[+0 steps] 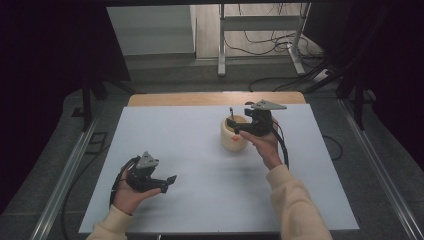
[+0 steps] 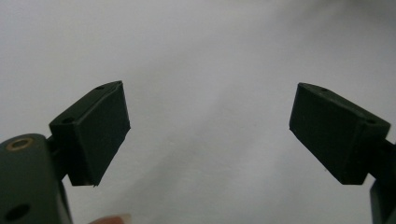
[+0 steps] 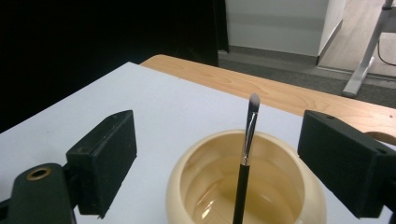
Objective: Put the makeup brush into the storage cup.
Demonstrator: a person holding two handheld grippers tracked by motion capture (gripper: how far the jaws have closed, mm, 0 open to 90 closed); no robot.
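Observation:
A cream round pot [image 1: 234,136] stands on the white table top [image 1: 200,160], right of centre toward the back. A thin black-handled brush [image 3: 247,140] stands upright in the pot [image 3: 176,186], bristles up. My right gripper [image 1: 243,118] is over the pot, and in the right gripper view its jaws [image 3: 218,128] stand wide apart on either side of the brush without touching it, so it is open. My left gripper [image 1: 168,183] rests low at the front left, held in a hand. It is open [image 2: 208,107] over bare white table.
A wooden strip [image 1: 215,98] edges the table's far side. Beyond it are a grey floor, a desk frame [image 1: 260,30] and loose cables [image 1: 280,45]. Metal rails [image 1: 65,170] run along both sides of the table. Dark curtains flank the scene.

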